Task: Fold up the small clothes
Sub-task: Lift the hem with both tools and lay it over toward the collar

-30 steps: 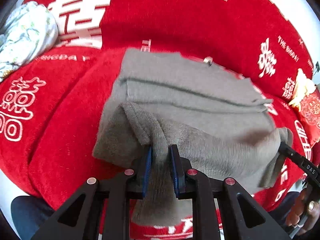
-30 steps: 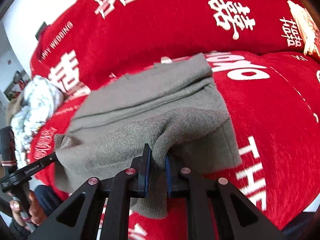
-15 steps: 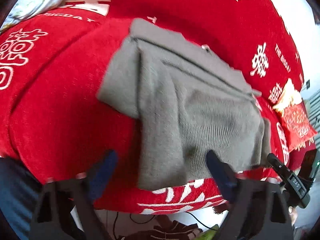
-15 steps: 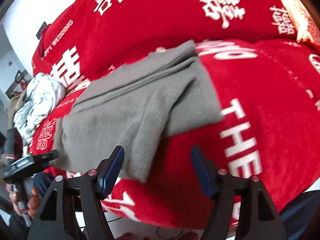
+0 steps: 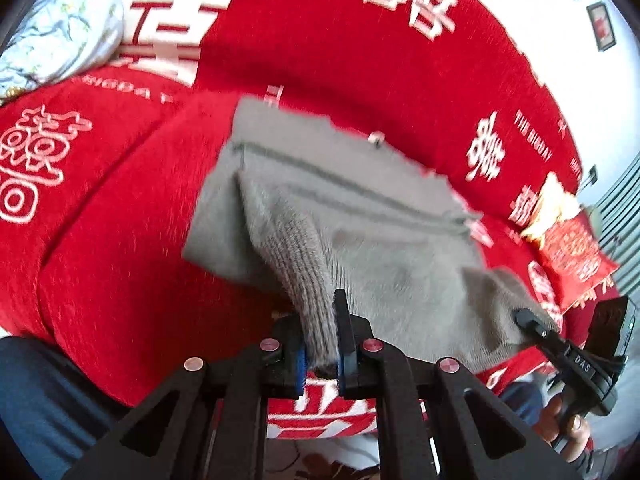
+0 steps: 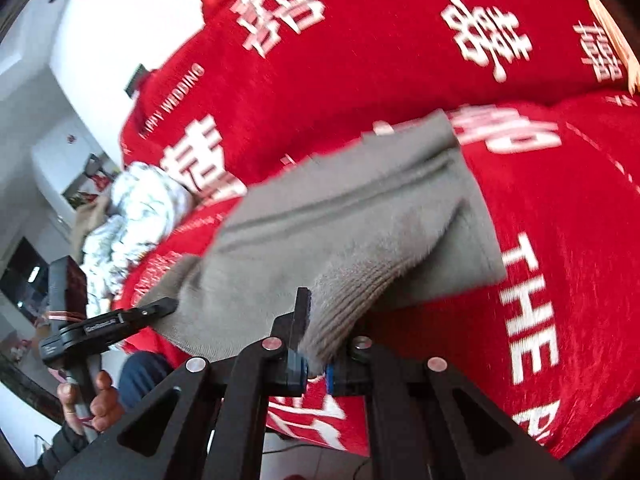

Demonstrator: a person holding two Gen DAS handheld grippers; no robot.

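the grey knit (image 5: 360,240) lies part-folded on the red sofa (image 5: 100,280) ahead of both tools, its near hem just re-clamped at one end by the left gripper (image 5: 322,344) and at the other by the right gripper (image 6: 316,356), so at least one more fold remains.

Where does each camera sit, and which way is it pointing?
Left wrist: on the left claw, facing forward and down at the grey sweater on the red sofa; the right claw and hand show at right.
Right wrist: on the right claw, facing the same sweater; the left claw and hand show at left.
Shared: sweater, sofa, white bundle; both claws, just closed, are shut on the sweater's near edge.
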